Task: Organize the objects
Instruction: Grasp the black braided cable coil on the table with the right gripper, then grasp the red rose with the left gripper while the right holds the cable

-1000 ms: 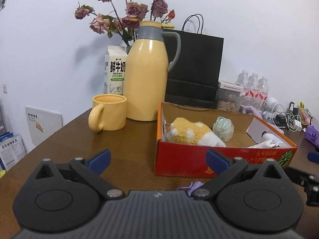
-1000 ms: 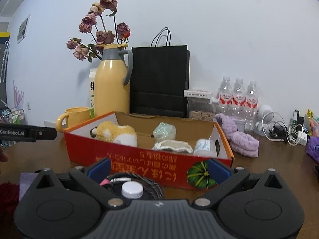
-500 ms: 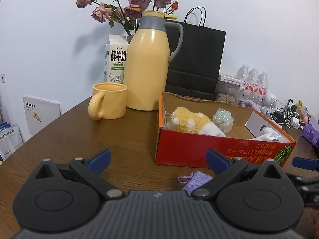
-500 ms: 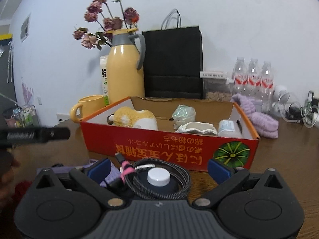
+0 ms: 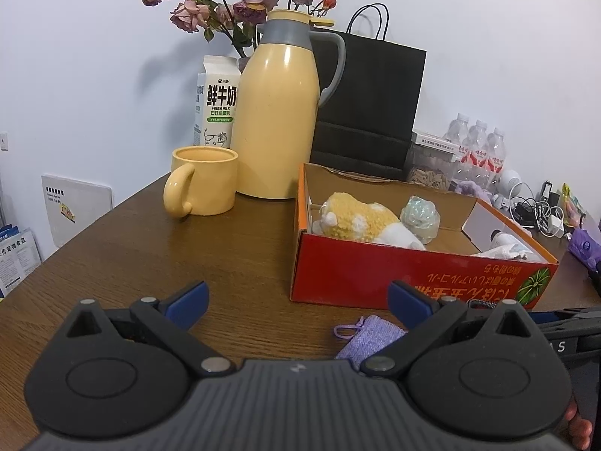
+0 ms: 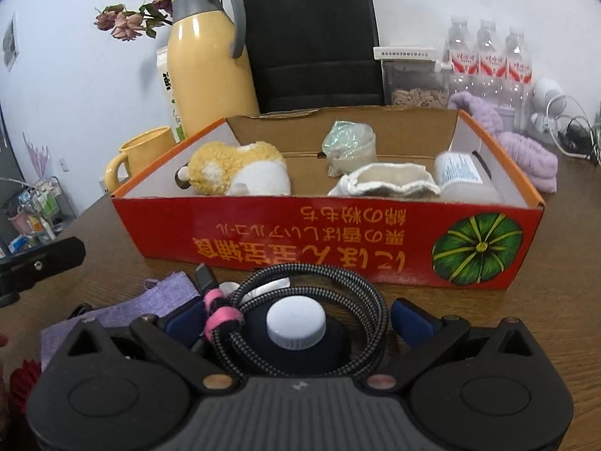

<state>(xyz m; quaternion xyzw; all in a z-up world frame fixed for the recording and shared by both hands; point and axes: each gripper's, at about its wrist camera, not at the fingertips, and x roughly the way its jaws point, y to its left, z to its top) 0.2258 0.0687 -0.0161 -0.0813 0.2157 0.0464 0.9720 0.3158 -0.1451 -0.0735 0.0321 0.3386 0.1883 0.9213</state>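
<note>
A red cardboard box [image 5: 394,282] [image 6: 263,233] stands on the wooden table, holding a yellow plush toy [image 6: 236,167], a shiny wrapped item [image 6: 347,143], a white cloth pouch [image 6: 387,184] and a small white bottle [image 6: 464,178]. My right gripper [image 6: 296,317] is open over a coiled braided cable [image 6: 338,300] and a dark bottle with a white cap [image 6: 296,322], which lie between its fingers in front of the box. A purple pouch [image 5: 370,338] [image 6: 150,297] lies on the table. My left gripper [image 5: 296,298] is open and empty above the table.
A yellow mug [image 5: 204,180], yellow thermos jug [image 5: 280,112], milk carton [image 5: 218,101], dried roses and a black paper bag [image 5: 370,101] stand behind the box. Water bottles [image 6: 488,56], a purple knit item [image 6: 526,150] and chargers with cables [image 5: 537,214] sit at the right.
My right gripper has moved forward and down over the cable and capped bottle, closer to the box. My left gripper has pulled back, so more of the purple pouch shows.
</note>
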